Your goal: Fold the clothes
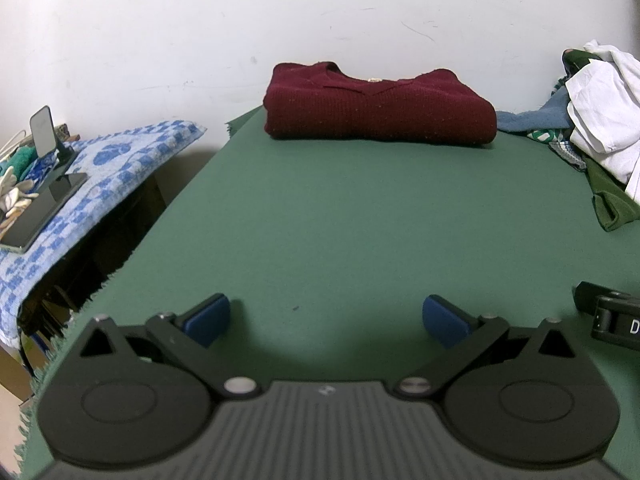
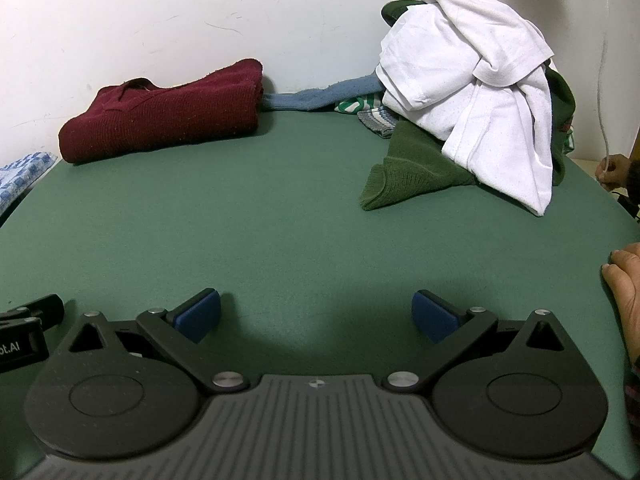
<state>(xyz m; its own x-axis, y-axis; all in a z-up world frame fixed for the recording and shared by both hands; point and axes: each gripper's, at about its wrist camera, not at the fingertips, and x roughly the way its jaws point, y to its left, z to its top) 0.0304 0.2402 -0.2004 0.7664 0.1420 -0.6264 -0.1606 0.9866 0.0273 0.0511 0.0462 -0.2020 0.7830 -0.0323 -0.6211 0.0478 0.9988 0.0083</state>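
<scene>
A folded maroon sweater (image 1: pixel 376 108) (image 2: pixel 164 114) lies at the far edge of the green table (image 1: pixel 340 220) (image 2: pixel 280 220), against the white wall. A heap of unfolded clothes sits at the far right: a white shirt (image 2: pixel 472 88) (image 1: pixel 604 120) on top, a dark green sweater (image 2: pixel 412 168) under it, a blue garment (image 2: pixel 320 98) behind. My left gripper (image 1: pixel 327 322) is open low over the near table, nothing between its blue pads. My right gripper (image 2: pixel 316 316) is open too, empty, beside the left one.
To the left stands a side table under a blue-patterned towel (image 1: pixel 116 168), with a phone on a stand (image 1: pixel 44 132) and a tablet (image 1: pixel 36 212). A hand (image 2: pixel 624 296) rests on the table's right edge. Another hand (image 2: pixel 612 172) holds a cord further back.
</scene>
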